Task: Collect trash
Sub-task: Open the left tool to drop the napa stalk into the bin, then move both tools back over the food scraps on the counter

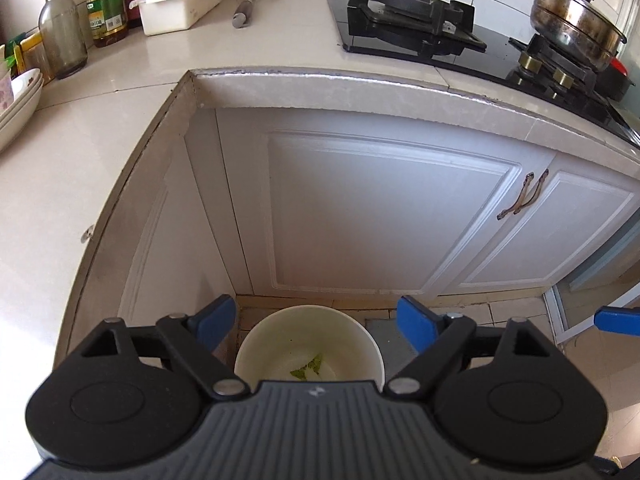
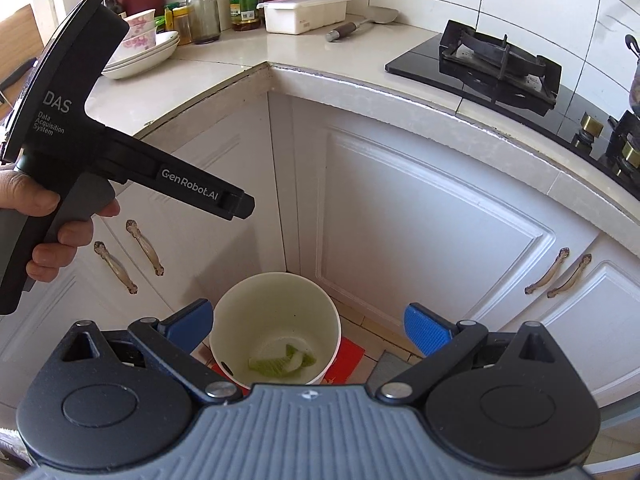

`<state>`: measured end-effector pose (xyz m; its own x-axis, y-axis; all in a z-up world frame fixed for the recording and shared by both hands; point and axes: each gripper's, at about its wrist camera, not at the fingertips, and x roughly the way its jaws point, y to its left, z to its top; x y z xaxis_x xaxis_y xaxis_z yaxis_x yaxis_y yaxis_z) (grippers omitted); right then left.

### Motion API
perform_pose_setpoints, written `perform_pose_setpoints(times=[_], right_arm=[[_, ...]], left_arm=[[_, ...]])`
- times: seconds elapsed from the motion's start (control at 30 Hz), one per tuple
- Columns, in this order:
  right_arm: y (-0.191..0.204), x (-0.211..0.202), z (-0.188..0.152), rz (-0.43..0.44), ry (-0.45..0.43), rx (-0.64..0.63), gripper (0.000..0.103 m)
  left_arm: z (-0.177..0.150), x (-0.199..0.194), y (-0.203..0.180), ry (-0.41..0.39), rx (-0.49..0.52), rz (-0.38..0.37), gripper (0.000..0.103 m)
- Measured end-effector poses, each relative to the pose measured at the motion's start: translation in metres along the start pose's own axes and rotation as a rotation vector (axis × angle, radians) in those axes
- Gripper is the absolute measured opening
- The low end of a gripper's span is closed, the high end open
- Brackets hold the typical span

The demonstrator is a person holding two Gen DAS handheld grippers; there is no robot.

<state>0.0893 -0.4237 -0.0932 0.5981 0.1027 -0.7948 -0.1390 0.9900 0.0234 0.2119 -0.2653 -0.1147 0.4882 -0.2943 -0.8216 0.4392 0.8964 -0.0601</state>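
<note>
A white bucket (image 1: 262, 340) stands on the floor in the corner below the counter. Green and pale vegetable scraps (image 1: 310, 367) lie at its bottom. My left gripper (image 1: 316, 322) hangs open above the bucket's mouth, with nothing between its blue fingers (image 1: 416, 328). In the right wrist view the same bucket (image 2: 240, 312) and scraps (image 2: 284, 360) sit just under my right gripper (image 2: 310, 324), which is also open and empty. A hand holds the left gripper's black body (image 2: 120, 156) at the upper left, pointing down toward the bucket. One blue finger of the right gripper (image 1: 616, 320) shows at the left view's right edge.
White cabinet doors (image 1: 380, 216) with brass handles (image 1: 524, 196) close in behind the bucket. The L-shaped counter (image 1: 60, 168) above holds bottles (image 1: 62, 32), a white box (image 1: 180, 0), plates (image 2: 140, 54), a gas stove (image 1: 412, 20) and a steel pot (image 1: 576, 20). A red sheet (image 2: 350, 358) lies under the bucket.
</note>
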Motion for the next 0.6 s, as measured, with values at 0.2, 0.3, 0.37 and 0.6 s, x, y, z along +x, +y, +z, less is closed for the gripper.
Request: perform_pose_setpoints(times=[0.2, 0.3, 0.37, 0.6], right_arm=[[0.003, -0.003, 0.004, 0.016, -0.014, -0.018, 0.103], [0.004, -0.005, 0.008, 0.029, -0.025, -0.033, 0.103], [0.006, -0.006, 0.009, 0.038, -0.031, -0.045, 0.103], [0.012, -0.015, 0.015, 0.063, -0.057, -0.088, 0.103]], left_arm=[[-0.001, -0.019, -0.002, -0.053, 0.029, 0.010, 0.092], [-0.002, -0.032, -0.003, -0.067, 0.035, 0.016, 0.097], [-0.003, -0.041, -0.004, -0.072, 0.036, 0.031, 0.097], [-0.016, -0.070, -0.003, -0.081, 0.020, 0.086, 0.097]])
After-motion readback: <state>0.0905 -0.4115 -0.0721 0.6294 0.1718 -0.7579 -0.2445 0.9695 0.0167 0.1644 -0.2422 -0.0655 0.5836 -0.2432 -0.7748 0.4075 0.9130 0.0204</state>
